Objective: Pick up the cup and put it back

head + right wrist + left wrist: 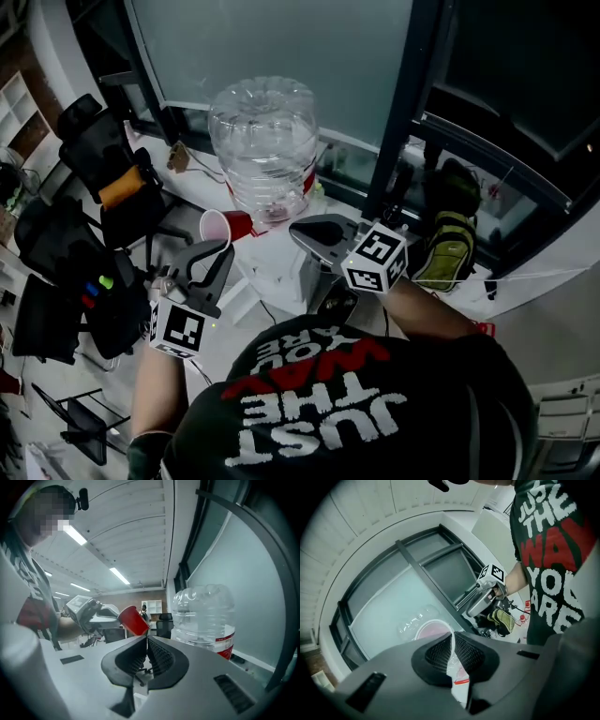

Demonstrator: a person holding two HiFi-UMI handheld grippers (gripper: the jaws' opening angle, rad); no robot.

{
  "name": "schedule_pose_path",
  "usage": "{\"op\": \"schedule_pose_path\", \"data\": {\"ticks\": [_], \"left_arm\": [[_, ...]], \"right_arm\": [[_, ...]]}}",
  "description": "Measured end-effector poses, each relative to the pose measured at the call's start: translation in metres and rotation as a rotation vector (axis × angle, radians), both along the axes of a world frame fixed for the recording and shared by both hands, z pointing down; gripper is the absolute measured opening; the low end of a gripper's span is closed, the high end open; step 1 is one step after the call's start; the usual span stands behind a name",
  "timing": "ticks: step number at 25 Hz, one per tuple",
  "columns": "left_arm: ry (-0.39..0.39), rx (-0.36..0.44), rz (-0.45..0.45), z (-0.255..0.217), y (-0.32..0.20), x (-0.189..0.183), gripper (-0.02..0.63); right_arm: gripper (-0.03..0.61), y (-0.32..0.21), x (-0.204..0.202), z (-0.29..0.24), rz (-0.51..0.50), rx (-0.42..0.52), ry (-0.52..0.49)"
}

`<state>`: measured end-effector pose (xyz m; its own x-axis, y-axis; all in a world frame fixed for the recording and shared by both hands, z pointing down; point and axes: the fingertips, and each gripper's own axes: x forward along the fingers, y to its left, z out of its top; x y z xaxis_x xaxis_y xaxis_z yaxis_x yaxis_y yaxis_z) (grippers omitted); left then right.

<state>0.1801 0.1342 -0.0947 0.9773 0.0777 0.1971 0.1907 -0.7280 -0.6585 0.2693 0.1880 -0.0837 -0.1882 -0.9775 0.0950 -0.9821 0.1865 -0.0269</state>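
Observation:
A red plastic cup (225, 226) with a white inside is held up in the air by its rim. My left gripper (221, 249) is shut on the cup's wall, which runs between the jaws in the left gripper view (452, 641); the cup's wall (456, 674) shows pale there. The right gripper view has the cup (133, 619) tilted, mouth away, at the tip of the left gripper (110, 616). My right gripper (300, 231) is raised to the cup's right, jaws shut with nothing between them (146, 641). It also appears in the left gripper view (480, 603).
A large clear water bottle (262, 141) stands upside down just behind the cup, on a white stand (272, 272). A black office chair with an orange cushion (122, 183) is at the left. A dark window post (403, 103) and a yellow-green bag (448, 246) are at the right.

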Motion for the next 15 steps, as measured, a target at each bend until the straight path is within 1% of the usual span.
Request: {"op": "schedule_pose_path", "data": {"ticks": [2,9,15], "left_arm": [[0.008,0.008,0.005,-0.005,0.001,0.002,0.025],[0.016,-0.017,-0.018,-0.002,-0.006,0.002,0.025],[0.003,-0.012,-0.027,0.007,-0.011,0.000,0.025]], "right_arm": [[0.035,-0.001,0.001,-0.005,0.001,0.005,0.009],[0.035,-0.010,0.000,-0.009,-0.023,-0.003,0.034],[0.035,-0.020,-0.005,-0.008,-0.056,-0.019,0.047]]}}
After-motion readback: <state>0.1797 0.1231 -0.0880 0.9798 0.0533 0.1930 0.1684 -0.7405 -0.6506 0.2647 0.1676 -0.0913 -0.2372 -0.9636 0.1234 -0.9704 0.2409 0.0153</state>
